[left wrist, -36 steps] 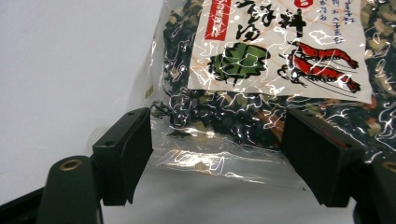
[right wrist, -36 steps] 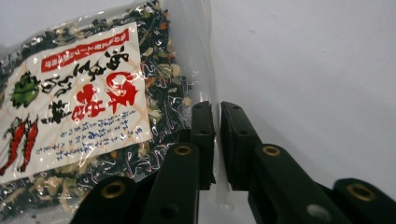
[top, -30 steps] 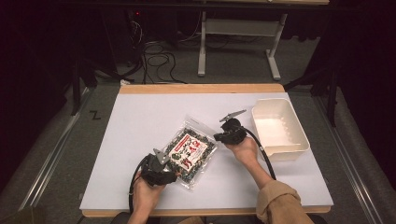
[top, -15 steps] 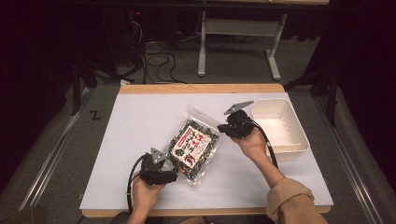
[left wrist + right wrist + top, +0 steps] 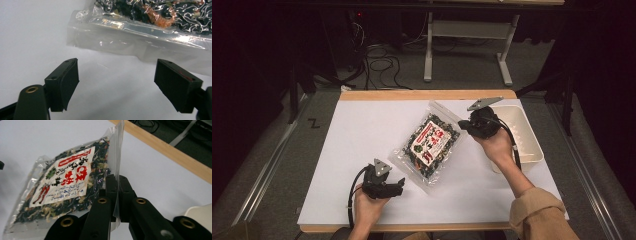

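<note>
While the white table (image 5: 362, 125) carries the whole work area, the white bin (image 5: 532, 145) sits at its right edge, and the likely goal, judged from this layout, is to move the clear snack bag (image 5: 429, 145) into that bin. The grasp is done: the bag's upper sealed edge is pinched and raised, with its lower end near or on the table beside the left gripper. What is left is the carry across to the bin and the release; neither is done yet.

The bag hangs tilted between the two hands, its printed label facing up, just beside the bin but not over it.

The right hand (image 5: 497, 147) is held above the table near the bin's left wall, forearm angled in from the lower right. The right gripper (image 5: 117, 192) is clenched on the bag's clear seal, the film passing between its closed jaws.

The left gripper (image 5: 120, 80) rests low near the front edge, jaws spread wide and grasping nothing; the bag's bottom seal lies just ahead of them.
</note>
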`<state>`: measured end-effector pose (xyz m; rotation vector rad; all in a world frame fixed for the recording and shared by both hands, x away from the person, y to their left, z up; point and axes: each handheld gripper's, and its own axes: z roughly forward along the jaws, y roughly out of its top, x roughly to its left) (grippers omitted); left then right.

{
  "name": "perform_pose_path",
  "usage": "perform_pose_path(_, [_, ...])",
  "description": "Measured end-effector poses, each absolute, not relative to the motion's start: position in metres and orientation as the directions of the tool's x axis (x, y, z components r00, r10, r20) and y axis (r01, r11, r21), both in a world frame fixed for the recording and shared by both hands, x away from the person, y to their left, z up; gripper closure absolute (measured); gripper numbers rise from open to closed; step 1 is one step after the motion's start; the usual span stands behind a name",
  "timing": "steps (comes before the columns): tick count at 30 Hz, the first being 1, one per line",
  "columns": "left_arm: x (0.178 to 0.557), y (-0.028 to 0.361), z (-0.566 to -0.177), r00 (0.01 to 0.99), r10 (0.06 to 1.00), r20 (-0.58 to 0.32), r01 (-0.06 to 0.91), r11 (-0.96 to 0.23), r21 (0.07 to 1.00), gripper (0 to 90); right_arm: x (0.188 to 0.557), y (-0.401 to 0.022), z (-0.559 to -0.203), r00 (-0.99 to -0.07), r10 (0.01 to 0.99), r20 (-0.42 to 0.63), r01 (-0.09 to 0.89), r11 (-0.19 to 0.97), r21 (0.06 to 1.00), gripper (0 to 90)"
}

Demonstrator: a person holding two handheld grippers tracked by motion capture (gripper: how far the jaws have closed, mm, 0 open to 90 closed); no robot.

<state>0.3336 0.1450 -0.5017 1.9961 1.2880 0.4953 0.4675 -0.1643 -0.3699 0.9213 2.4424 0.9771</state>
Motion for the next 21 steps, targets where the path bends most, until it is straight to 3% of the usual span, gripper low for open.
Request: perform_pose_path(21, [0.332, 0.141, -0.503, 0.413, 0.911, -0.015, 0.635, -0.276, 0.722, 17.6, 0.443, -0.168, -0.289, -0.755, 0.644, -0.126, 0.322, 0.531, 0.784, 90.0])
